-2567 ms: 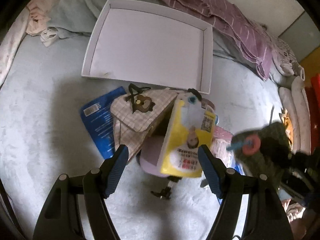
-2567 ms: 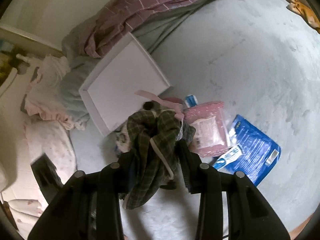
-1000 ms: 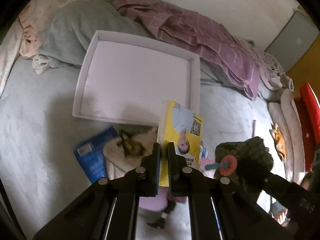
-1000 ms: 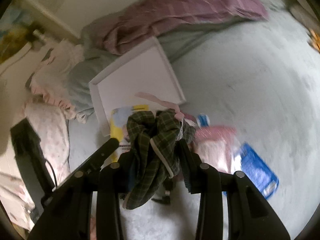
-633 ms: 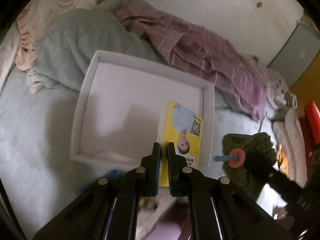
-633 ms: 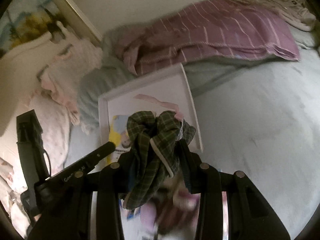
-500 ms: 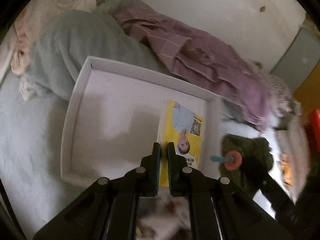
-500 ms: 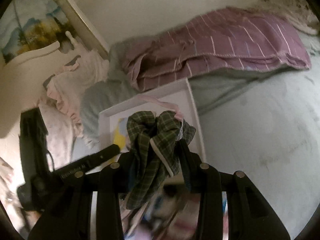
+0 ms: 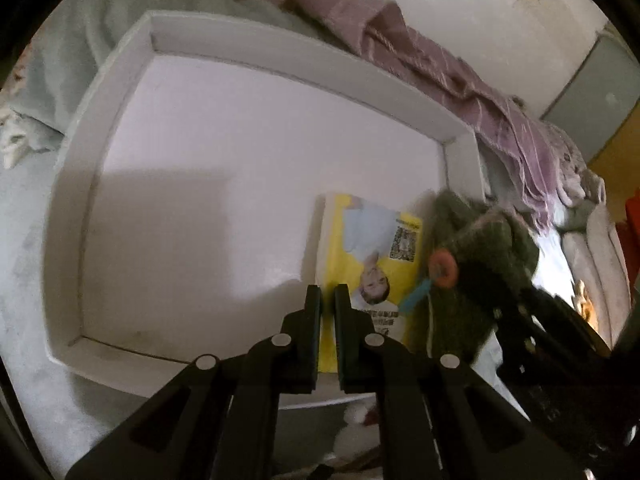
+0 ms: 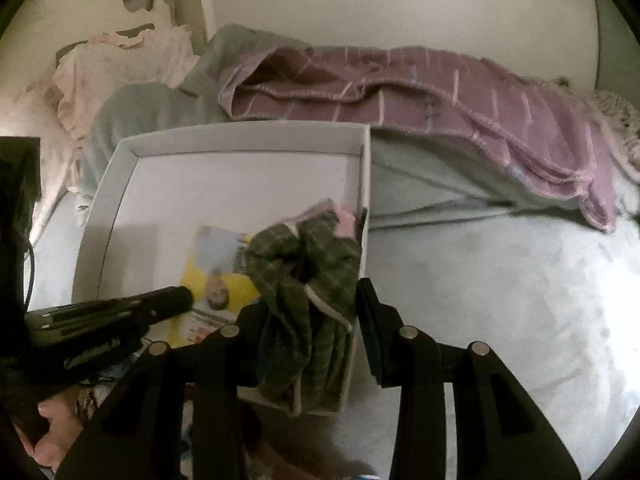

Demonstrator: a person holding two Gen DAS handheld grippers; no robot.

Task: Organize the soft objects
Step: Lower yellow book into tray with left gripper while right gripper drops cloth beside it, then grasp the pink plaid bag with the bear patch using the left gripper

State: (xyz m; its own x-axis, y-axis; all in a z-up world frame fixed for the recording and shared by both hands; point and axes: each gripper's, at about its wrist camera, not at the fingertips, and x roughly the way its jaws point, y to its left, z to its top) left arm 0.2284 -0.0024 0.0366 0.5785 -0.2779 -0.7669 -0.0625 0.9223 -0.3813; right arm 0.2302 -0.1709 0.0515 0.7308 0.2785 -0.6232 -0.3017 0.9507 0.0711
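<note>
Left gripper [image 9: 327, 300] pinched on the flat yellow printed packet [image 9: 370, 268], held over the near right corner of the shallow white cardboard tray [image 9: 256, 52]. Right gripper [image 10: 310, 312] clamped on the bunched green plaid cloth [image 10: 308, 264] at the tray's right rim. Tray sits on the pale blue bedspread [image 10: 500, 280].
</note>
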